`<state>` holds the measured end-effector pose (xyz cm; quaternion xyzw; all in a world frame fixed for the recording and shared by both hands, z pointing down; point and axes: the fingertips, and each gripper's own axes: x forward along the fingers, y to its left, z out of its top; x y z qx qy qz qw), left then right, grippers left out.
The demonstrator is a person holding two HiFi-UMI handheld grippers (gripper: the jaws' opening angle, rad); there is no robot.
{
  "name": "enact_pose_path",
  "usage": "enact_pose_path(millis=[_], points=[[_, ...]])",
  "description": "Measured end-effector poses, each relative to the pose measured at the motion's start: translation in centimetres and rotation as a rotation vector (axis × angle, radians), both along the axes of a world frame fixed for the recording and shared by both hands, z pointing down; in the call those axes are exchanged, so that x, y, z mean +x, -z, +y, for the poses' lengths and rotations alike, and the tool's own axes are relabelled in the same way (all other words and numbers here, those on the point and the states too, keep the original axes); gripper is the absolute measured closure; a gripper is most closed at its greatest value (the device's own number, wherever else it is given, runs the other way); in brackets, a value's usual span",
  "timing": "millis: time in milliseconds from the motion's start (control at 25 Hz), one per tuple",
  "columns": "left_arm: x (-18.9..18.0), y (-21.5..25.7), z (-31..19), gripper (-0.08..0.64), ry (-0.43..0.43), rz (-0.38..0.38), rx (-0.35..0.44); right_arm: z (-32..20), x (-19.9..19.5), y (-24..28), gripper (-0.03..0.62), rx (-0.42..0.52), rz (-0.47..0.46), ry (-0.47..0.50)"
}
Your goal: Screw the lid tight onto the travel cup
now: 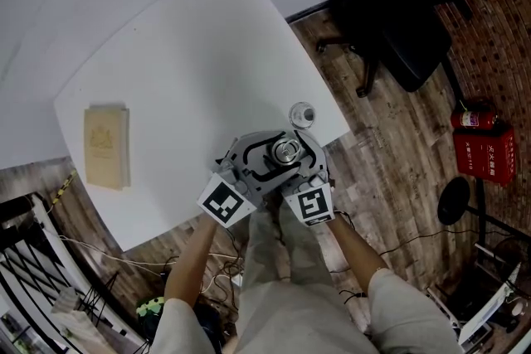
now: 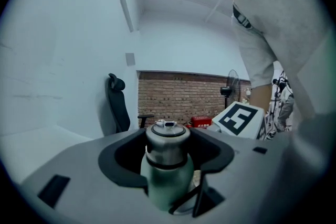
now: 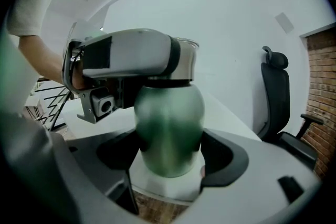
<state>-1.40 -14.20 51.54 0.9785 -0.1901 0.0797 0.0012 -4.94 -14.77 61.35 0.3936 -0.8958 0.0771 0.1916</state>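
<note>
The travel cup (image 1: 286, 151) stands upright near the front right edge of the white table (image 1: 182, 70). Its body (image 3: 169, 128) is green and its lid (image 2: 167, 136) is silvery metal with a dark ring beneath. My right gripper (image 3: 169, 153) is shut on the green body, with a dark pad against each side. Higher up, my left gripper (image 2: 167, 153) is closed round the lid; in the right gripper view its grey jaw (image 3: 126, 60) covers the lid's left side. Both marker cubes (image 1: 226, 203) sit just off the table's edge.
A small round silvery object (image 1: 302, 113) lies on the table just beyond the cup. A tan book (image 1: 106, 147) lies at the table's left. A black office chair (image 1: 390, 21) and red fire-extinguisher boxes (image 1: 484, 149) stand on the wooden floor to the right.
</note>
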Motion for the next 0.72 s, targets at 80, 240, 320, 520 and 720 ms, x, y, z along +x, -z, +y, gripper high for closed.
enact_pose_path(millis=[80,240,320,520,720], points=[[0.03,-0.06,0.12,0.304,-0.050,-0.006,-0.001,-0.01,-0.05,0.09,0.232,0.001,0.006,0.005],[0.02,-0.22,0.24,0.304,-0.149,-0.002,-0.021,-0.03,-0.06,-0.11,0.232,-0.003,0.008,0.003],[-0.05,-0.31,0.31,0.304,-0.183,0.002,-0.037,-0.05,-0.10,-0.07,0.232,-0.001,0.010,0.005],[0.05,-0.23,0.48,0.302,-0.206,0.002,-0.043,0.02,-0.08,0.17,0.232,0.000,0.011,0.010],[-0.07,-0.25,0.12,0.282,-0.138,0.009,-0.038,-0.05,-0.01,0.15,0.232,-0.001,0.013,0.008]])
